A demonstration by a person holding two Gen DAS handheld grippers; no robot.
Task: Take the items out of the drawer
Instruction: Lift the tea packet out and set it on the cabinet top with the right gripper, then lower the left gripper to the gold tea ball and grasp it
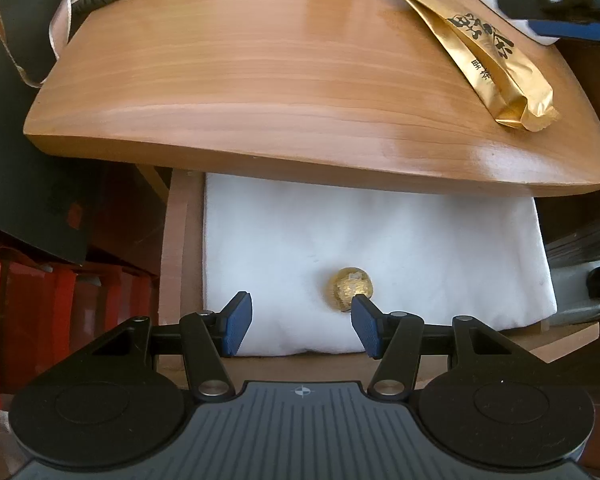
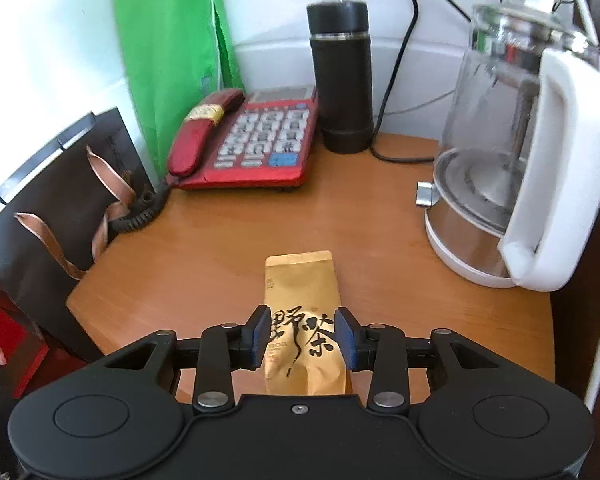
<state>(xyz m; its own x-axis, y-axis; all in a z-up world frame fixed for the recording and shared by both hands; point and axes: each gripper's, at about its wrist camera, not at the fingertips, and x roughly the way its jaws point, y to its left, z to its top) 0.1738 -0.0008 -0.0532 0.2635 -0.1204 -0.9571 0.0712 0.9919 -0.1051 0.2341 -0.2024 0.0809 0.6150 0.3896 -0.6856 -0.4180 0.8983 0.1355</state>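
Straddling the gold packet on the worktop, right tool seemingly loosened; left tool wide over the drawer.

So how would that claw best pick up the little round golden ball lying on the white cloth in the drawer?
From straight above, pinching the small golden ball across its widest middle. It is round and lies on soft white cloth; the tabletop overhangs behind it.

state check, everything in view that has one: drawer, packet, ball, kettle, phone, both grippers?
drawer: open, white-lined
gold ball: in drawer, untouched
gold tea packet: flat on tabletop
left gripper: open over drawer, empty
right gripper: fingers astride packet, not pressing
glass kettle: upright, looks empty
red phone: handset on cradle
black flask: upright, capped
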